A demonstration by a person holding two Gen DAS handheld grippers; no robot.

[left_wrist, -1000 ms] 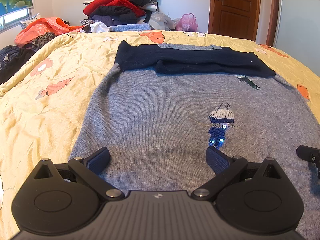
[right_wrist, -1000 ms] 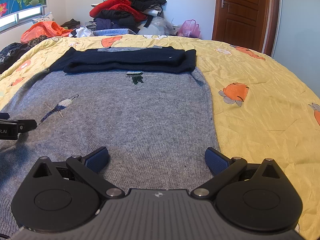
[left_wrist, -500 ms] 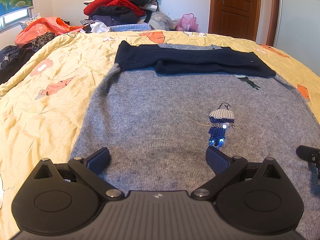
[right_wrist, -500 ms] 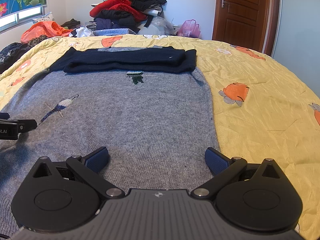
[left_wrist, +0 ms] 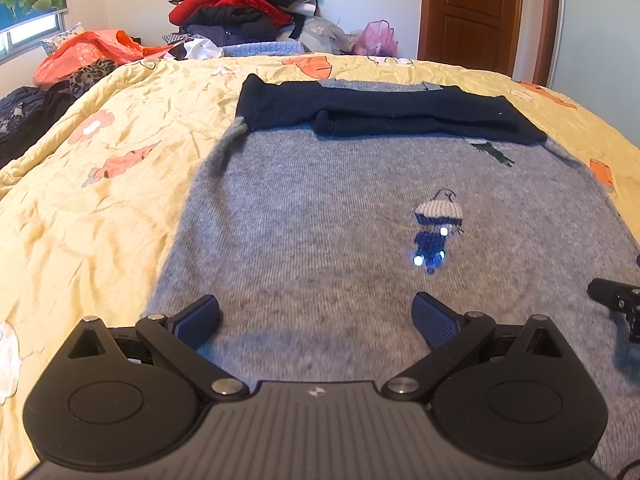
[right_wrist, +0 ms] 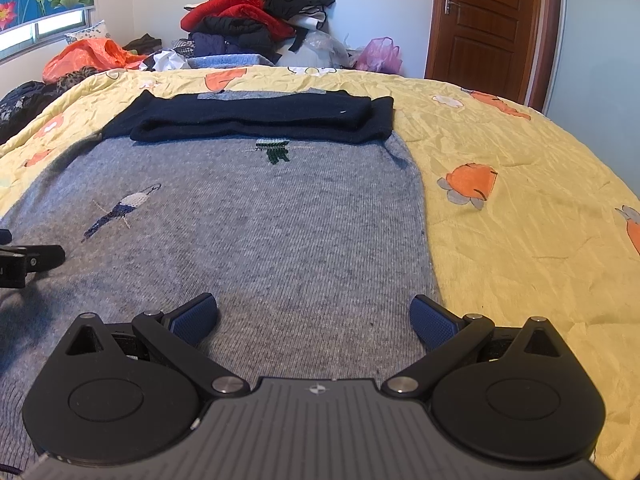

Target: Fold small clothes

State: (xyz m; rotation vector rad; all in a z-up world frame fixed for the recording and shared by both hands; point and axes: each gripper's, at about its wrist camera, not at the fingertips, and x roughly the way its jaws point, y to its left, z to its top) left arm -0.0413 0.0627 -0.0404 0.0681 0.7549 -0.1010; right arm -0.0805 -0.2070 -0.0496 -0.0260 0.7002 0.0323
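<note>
A yellow flowered bedspread (right_wrist: 520,208) covers the bed, with a heap of clothes (right_wrist: 256,12) at the top centre of the frame and a wooden door (right_wrist: 488,20) at the upper right. A grey sweater (left_wrist: 328,216) lies flat mid-frame, its dark sleeves (left_wrist: 384,114) folded across its far end. The left gripper (left_wrist: 316,316) and right gripper (right_wrist: 314,314) sit low over the sweater's near hem, jaws spread wide, gripping nothing.
</note>
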